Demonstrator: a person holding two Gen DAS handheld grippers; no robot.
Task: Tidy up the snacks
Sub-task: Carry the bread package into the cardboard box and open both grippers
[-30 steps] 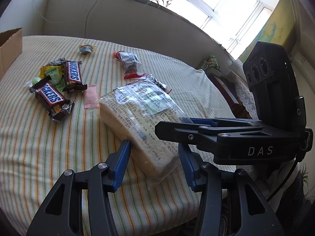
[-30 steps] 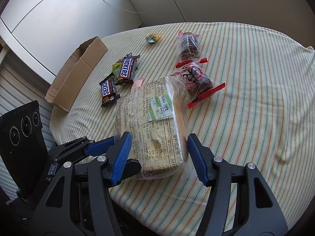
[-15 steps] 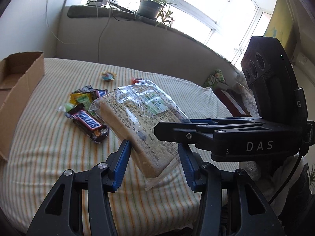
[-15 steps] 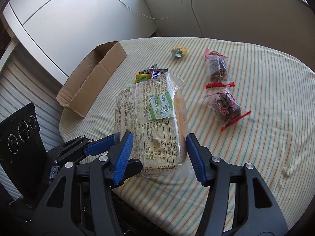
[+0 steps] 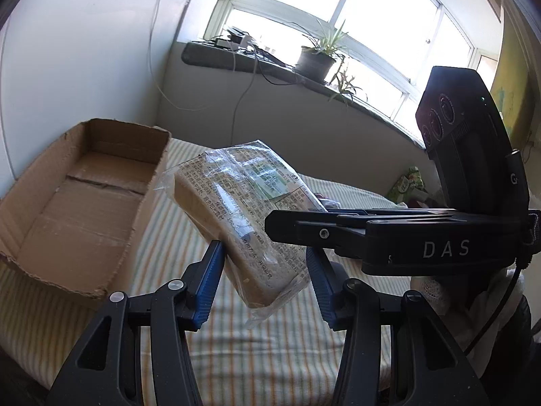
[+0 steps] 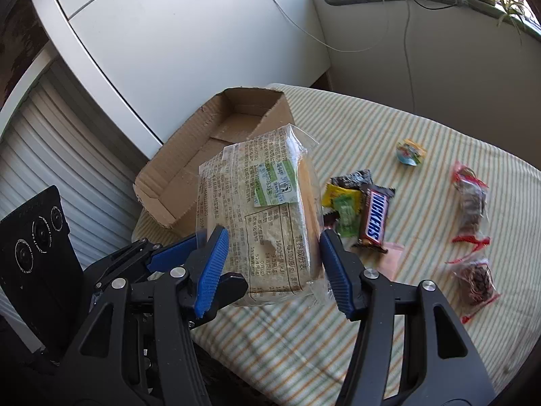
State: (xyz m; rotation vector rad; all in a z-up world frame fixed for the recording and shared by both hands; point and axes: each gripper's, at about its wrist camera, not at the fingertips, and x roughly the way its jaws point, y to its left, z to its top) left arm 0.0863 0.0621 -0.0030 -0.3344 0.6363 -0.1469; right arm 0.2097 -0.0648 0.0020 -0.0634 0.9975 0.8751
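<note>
A loaf of sliced bread [image 5: 236, 203] in a clear printed bag hangs in the air, tilted, above the striped tablecloth. My left gripper [image 5: 263, 260] is shut on its near end across the thickness. My right gripper [image 6: 272, 247] is shut on the same loaf [image 6: 257, 203] across its width. An open cardboard box [image 5: 77, 209] lies just left of the loaf, with nothing inside; in the right wrist view the box [image 6: 209, 135] sits behind the loaf.
On the striped cloth [image 6: 372, 304] right of the loaf lie a Snickers bar [image 6: 373, 216], a yellow-green candy pack [image 6: 345, 206], a small round sweet [image 6: 410, 151] and two red-trimmed bags [image 6: 471, 203] [image 6: 476, 277]. White wall and a windowsill with a plant pot [image 5: 314, 64] stand behind.
Both grippers have lifted the loaf off the table and carried it left toward the cardboard box, which now fills much more of both views.
</note>
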